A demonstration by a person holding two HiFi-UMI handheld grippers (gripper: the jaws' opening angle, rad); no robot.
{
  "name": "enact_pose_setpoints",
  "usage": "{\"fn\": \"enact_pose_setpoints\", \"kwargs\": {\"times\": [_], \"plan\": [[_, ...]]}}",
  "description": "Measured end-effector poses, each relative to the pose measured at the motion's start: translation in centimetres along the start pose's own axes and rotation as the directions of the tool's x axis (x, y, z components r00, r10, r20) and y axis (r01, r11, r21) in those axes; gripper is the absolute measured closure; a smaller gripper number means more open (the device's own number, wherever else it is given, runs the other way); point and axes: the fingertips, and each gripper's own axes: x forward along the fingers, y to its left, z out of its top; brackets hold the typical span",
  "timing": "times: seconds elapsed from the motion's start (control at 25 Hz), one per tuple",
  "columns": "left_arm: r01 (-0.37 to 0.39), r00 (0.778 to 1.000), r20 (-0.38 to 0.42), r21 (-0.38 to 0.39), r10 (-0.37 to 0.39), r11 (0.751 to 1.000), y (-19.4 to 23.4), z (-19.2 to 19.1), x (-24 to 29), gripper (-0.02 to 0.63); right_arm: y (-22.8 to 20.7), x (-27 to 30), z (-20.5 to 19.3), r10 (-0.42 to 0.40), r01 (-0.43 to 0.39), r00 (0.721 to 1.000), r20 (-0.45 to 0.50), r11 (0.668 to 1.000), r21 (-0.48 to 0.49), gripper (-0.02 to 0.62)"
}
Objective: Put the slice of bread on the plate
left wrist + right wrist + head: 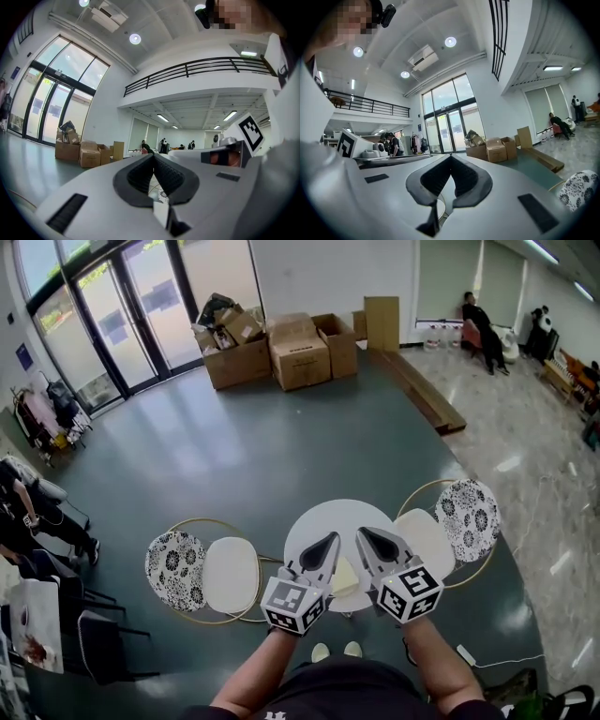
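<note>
In the head view both grippers are held side by side over a small round white table. My left gripper has its jaws shut with nothing between them; the left gripper view shows the dark pads meeting at the tip. My right gripper is shut and empty too, its pads touching in the right gripper view. A pale yellow flat piece, apparently the slice of bread, lies on the table below and between the two grippers. I cannot make out a plate against the white table top.
Two chairs flank the table, the left chair and the right chair, each with a cream seat and a floral back. Cardboard boxes stand far off by the glass doors. People sit at the left edge and far right.
</note>
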Motion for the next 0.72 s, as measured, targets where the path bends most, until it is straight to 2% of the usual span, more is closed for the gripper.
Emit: {"fn": "enact_pose_setpoints", "kwargs": {"times": [0.72], "plan": [[-0.009,1.0,0.026,0.029,0.008,1.0,-1.5,0.8,-0.3,0.601,0.3,-1.4,0.8,0.006,-0.005,1.0,0.015,1.0,-0.028,0.589]]}}
